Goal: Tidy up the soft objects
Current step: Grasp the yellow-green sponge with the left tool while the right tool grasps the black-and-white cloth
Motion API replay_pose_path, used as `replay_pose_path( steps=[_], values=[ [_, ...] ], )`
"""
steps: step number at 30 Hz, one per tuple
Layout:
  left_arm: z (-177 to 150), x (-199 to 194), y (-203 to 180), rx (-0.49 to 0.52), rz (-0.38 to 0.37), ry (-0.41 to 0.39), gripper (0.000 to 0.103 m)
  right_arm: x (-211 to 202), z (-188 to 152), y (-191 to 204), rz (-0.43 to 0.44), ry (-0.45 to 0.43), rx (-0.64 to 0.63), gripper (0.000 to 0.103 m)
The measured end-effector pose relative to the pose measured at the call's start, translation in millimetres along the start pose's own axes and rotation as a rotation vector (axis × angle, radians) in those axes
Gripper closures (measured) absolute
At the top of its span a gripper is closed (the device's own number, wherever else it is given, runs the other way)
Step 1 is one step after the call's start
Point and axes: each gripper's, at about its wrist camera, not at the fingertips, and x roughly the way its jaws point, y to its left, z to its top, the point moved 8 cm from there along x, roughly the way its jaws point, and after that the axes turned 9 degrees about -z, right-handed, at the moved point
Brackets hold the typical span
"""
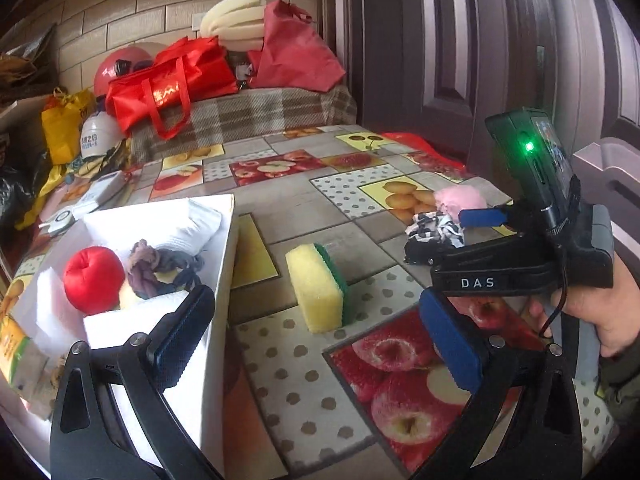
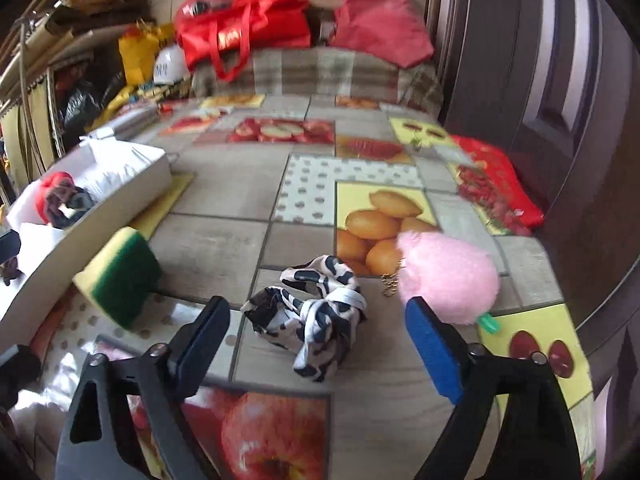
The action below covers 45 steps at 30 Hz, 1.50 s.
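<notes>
Legible text, left wrist view:

- "DAS", white capitals on the black body of the right gripper (image 1: 486, 216), ahead and to the right of the left jaws.
- Blue printed characters on a white jar (image 1: 98, 134), far ahead-left of the jaws; only "2" reads.
- Gold marking on the red bag (image 1: 168, 86) beyond; unreadable.

Right wrist view: nothing legible.

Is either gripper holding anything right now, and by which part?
Nothing is held. The left gripper and right gripper are both open; the black-and-white scrunchie lies untouched between the right gripper's fingers.
</notes>
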Motion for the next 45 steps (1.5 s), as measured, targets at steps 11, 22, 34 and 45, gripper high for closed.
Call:
replay_pose_path(
  steps=[11,22,34,45],
  values=[
    [3,27,6,-0.048,0.034,0.047,0.0,7,-5,39,0.044,0.026,-0.179,0.031],
    [2,44,11,-0.075,0.029,0.104,0.001,-36,5,-20,0.227,-0.148,0.179,0.055],
    [4,57,0,-0.022,0.02,0.14,0.012,-70,-1,-114,0.143,-0.338,0.556,0.055],
    [-7,79,6,-0.094,-0.057,0.248,0.076,-66,-3,-111,0.136,-0.319,0.538,0.053]
  ],
)
